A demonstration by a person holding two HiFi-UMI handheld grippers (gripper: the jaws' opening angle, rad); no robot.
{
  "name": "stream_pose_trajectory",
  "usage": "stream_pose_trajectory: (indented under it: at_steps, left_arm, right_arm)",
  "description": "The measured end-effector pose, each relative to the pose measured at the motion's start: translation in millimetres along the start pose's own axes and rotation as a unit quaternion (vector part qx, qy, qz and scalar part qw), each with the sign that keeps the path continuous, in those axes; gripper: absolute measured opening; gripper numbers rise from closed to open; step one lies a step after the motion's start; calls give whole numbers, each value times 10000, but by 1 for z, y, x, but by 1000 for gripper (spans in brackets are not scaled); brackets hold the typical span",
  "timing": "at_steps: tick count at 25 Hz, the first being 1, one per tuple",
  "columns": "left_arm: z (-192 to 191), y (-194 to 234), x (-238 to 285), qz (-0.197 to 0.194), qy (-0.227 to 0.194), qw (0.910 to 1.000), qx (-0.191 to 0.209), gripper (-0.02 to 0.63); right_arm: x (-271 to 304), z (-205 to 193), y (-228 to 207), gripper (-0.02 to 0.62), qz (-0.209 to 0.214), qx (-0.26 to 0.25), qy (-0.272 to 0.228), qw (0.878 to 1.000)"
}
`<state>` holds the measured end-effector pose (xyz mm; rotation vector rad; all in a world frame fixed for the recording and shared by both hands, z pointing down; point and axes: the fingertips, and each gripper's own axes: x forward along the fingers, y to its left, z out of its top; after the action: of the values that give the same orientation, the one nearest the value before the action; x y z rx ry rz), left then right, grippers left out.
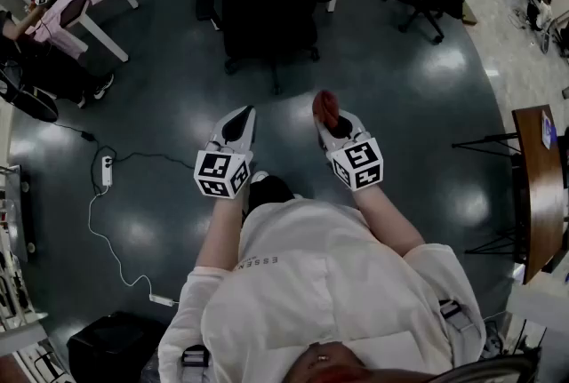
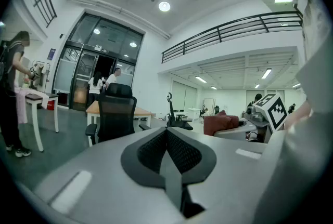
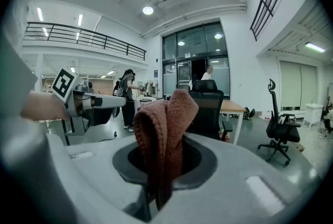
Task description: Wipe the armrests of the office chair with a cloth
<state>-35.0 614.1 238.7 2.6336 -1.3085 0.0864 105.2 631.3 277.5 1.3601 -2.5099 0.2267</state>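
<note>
Up close, the left tool point(image 1: 240, 119) is pinched together on nothing, and the right tool point(image 1: 333, 119) is clamped on the reddish cloth point(image 3: 165, 129). Ahead, well apart, stands the office chair point(image 1: 267, 8), its armrests point(image 1: 206, 4) seemingly untouched. All the wiping's yet to do.

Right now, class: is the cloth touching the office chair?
Apart. The head view shows the cloth, pinched in the right gripper, with bare floor between it and the office chair.

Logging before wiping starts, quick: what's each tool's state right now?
Left tool: closed, holding nothing.
Right tool: closed on the reddish-brown cloth.
</note>
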Motion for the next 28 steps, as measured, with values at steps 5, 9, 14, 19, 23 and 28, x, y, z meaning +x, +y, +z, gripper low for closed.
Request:
stream_pose_trajectory:
  at_steps: [5,9,14,19,23,28]
  left_arm:
    - [-3,1,1,-17,41,10000,-15,17]
    - [-2,2,4,-33,33,10000,-19,17]
    - [-7,0,7,-39,77,10000,-48,17]
    - [-5,4,14,-33,81,9999,-54,17]
    - [-5,7,24,-39,92,9999,-126,17]
    - [-9,14,38,-39,198,9996,-204,17]
  right_arm:
    - [2,-3,2,48,20,-6,42,10000]
    - [5,-1,0,48,8,12,27,10000]
    - [3,-6,-6,49,-82,218,7,9997]
    - [7,-3,-15,49,-135,302,-10,9995]
    - [10,-5,-23,49,-147,363,21,9992]
    - [19,-11,-38,49,-203,512,113,9984]
